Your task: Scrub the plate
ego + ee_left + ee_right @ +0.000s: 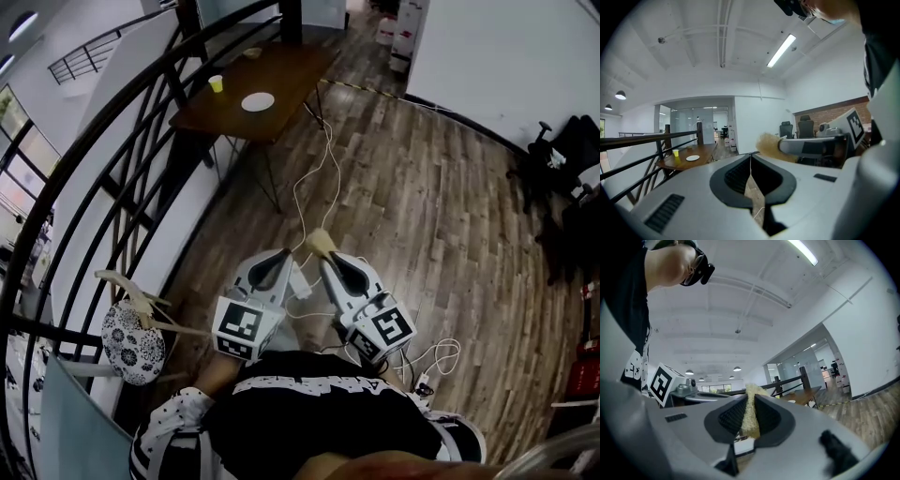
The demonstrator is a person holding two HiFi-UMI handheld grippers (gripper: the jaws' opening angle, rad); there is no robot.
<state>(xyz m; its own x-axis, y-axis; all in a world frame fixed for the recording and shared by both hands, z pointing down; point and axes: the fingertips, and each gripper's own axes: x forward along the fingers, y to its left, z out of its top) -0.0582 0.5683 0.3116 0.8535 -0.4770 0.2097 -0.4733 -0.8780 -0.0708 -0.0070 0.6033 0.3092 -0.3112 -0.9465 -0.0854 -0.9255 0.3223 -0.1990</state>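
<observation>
- Person stands on a wood floor (422, 206) with both grippers held close to the body, side by side, tips toward the table (291, 66).
- Left gripper (284, 255): jaws closed tip to tip with nothing between them. In its own view only floor and a thin white cable (314, 173) show through the slot behind the tips.
- Right gripper (325, 251): jaws narrow, clamped on a yellowish sponge (321, 241). The sponge fills the gap and sticks out past the tips; the left gripper view shows it as a fuzzy tuft at that gripper's end.
- The two gripper tips sit just beside each other, apart, and neither touches the floor.
- Plate (258, 101): white, flat on the table, well away from both grippers, nothing on it.
- Yellow cup (216, 83) stands upright near the plate, on its railing side.
- Dark railing (141, 141) runs along the person's left, past the table.
- Cable trails across the floor from the table legs toward the grippers.
- Black chair (562, 150) at the far right, by the wall.
</observation>
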